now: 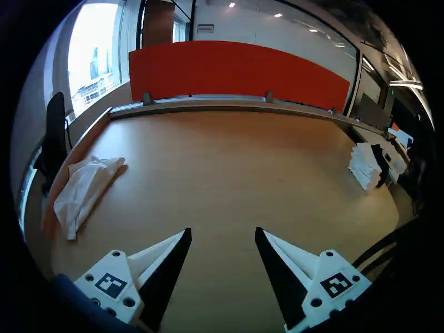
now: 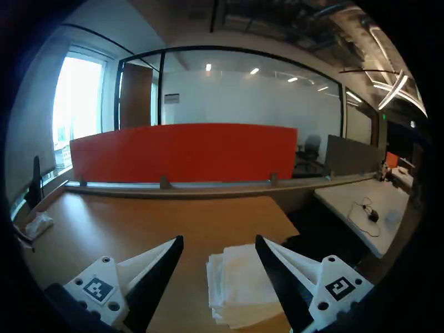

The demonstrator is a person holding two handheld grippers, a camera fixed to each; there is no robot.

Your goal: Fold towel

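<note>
Reach toward crumpled white cloth towel (image 1: pixel 83 191)
Left gripper (image 1: pixel 222 230), right gripper (image 2: pixel 219 237) gape empty; I should pinch one corner

On the left gripper (image 1: pixel 222 230), two wedge-shaped fingers (image 1: pixel 166 266) are noted, tapering to points, with white outer shells and black inner faces. Each white base is fitted with a square black-and-white marker (image 1: pixel 111 284) and pierced by several dark round screw holes (image 1: pixel 116 253). On the right gripper (image 2: pixel 218 237) the same build is recorded: white shells, black inner faces, one square marker per base, round holes beside it. A blue edge (image 1: pixel 64 284) is seen beneath one base in the left gripper view; its nature cannot be determined.
</note>
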